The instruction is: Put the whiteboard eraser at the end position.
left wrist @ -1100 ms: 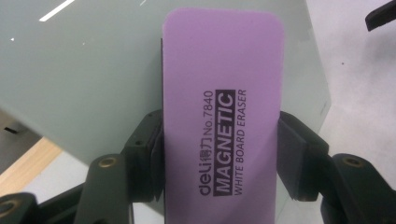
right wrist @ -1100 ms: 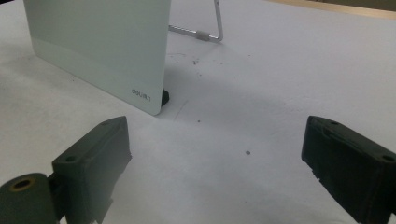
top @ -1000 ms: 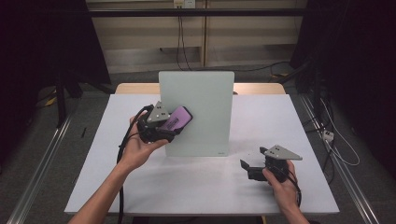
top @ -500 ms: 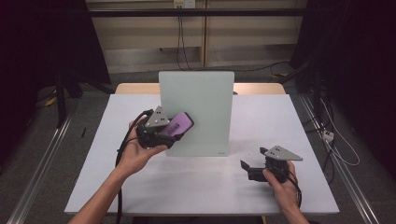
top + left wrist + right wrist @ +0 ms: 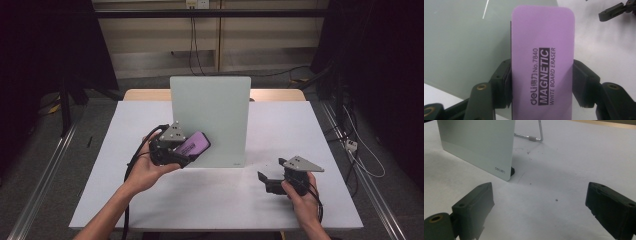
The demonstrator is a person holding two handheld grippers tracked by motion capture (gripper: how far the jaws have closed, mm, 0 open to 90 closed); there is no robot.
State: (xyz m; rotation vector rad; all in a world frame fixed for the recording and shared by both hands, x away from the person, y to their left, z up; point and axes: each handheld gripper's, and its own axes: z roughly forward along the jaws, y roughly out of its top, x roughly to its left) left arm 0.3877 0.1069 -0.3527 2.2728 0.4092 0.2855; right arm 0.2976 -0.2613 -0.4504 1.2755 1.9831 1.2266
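Note:
A purple magnetic whiteboard eraser (image 5: 194,145) (image 5: 542,60) is clamped between the jaws of my left gripper (image 5: 186,154) (image 5: 541,85), held up in front of the lower left part of an upright pale green glass board (image 5: 212,117) (image 5: 461,45). Whether the eraser touches the board I cannot tell. My right gripper (image 5: 265,179) (image 5: 541,207) rests low over the white table (image 5: 300,130) at the front right, open, with nothing between its jaws. In the right gripper view the board's lower corner (image 5: 502,171) stands a little ahead of those jaws.
The board leans on a wire stand (image 5: 537,135) behind it. A wooden table edge (image 5: 280,94) shows past the white top. Cables (image 5: 350,145) trail on the floor at the right. Bare white surface lies between the two grippers.
My left hand has carried the eraser down and slightly right along the board's lower left. The right gripper has stayed where it was.

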